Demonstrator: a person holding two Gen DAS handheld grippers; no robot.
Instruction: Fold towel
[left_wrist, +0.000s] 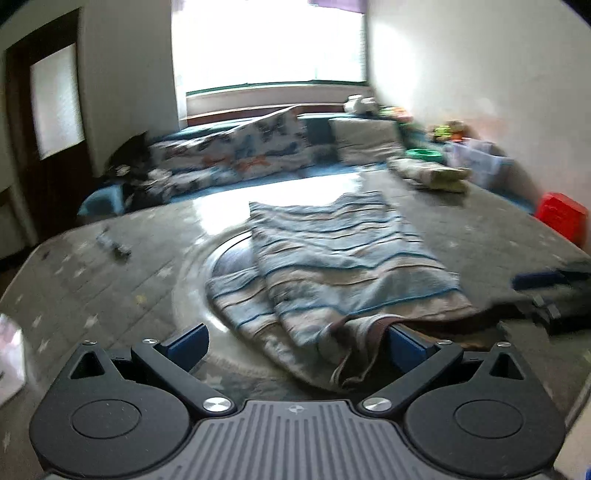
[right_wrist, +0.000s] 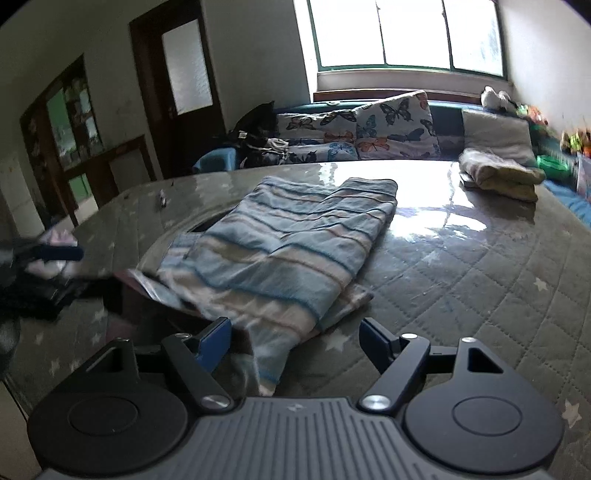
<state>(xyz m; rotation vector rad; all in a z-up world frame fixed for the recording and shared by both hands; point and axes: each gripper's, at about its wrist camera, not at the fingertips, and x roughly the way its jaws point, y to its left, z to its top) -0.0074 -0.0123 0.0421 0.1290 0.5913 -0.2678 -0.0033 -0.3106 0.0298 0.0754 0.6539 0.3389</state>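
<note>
One striped towel (left_wrist: 332, 266), folded, long axis running away ahead of both spread claws: left gripper (left_wrist: 295, 343), right gripper (right_wrist: 295, 339)

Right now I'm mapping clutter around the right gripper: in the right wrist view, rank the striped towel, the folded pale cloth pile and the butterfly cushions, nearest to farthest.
1. Striped towel: directly ahead of the right gripper, its near corner lying between the open fingers.
2. Folded pale cloth pile: far right on the table.
3. Butterfly cushions: beyond the table's far edge, under the window.
</note>
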